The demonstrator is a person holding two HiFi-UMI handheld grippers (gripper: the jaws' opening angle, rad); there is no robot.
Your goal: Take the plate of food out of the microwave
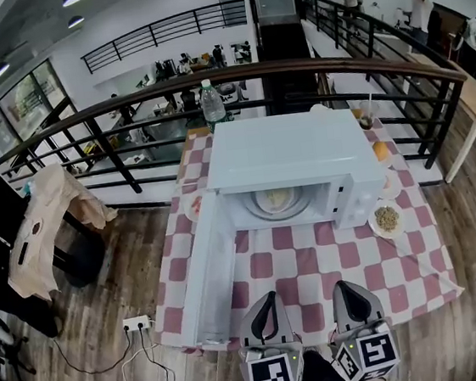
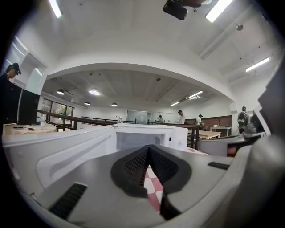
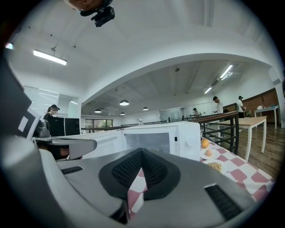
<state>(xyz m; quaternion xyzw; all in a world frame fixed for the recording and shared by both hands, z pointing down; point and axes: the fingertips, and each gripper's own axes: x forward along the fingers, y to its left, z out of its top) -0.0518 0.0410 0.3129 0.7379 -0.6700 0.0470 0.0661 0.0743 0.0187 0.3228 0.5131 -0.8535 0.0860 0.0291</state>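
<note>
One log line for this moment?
white microwave: door open; white plate of food: inside; left gripper: shut, empty; right gripper: shut, empty

The microwave (image 1: pixel 291 166) at centre frame is white and stands on a tablecloth (image 1: pixel 298 264) of dusky red and white checks. The plate (image 1: pixel 277 200) inside it is pale, with cream-coloured food. At the bottom edge, the left gripper (image 1: pixel 270 297) and right gripper (image 1: pixel 344 286) are grey, with black-and-white square markers. The floor (image 1: pixel 133 240) is brown wood-grain.
</note>
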